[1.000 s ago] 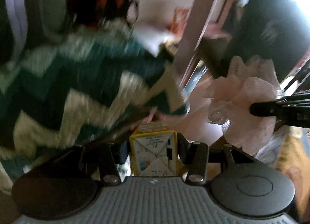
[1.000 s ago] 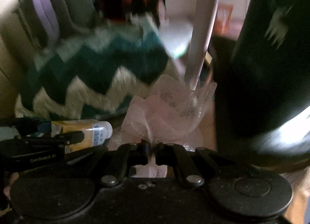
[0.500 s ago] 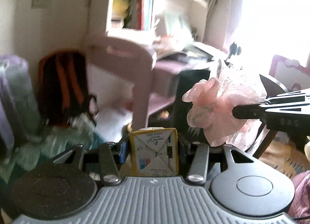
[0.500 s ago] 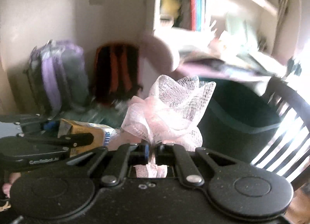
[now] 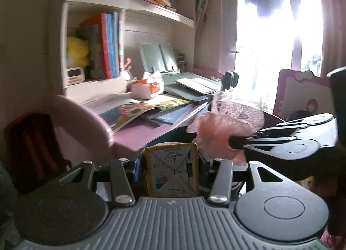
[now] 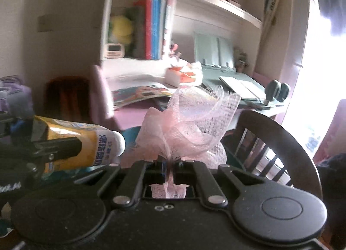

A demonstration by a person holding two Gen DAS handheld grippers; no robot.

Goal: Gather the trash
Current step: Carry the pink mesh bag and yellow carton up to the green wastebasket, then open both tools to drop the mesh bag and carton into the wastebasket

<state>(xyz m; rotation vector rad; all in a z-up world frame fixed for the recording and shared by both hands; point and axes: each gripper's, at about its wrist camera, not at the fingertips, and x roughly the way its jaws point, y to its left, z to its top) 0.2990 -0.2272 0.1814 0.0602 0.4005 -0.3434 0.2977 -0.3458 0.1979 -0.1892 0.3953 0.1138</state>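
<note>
Left gripper clamps a yellow carton and right gripper pinches pink netting, both aloft beside the desk; firm grips should carry them to the bin

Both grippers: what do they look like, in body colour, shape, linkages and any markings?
The left gripper has a light grey ribbed body with round black discs either side and grey link arms on silver pivot pins. The right gripper has a plain black body with matching black discs, black links and silver pins. White lettering on the left gripper's side shows in the right wrist view, too cropped to read. No hands, sleeves or cables show.
</note>
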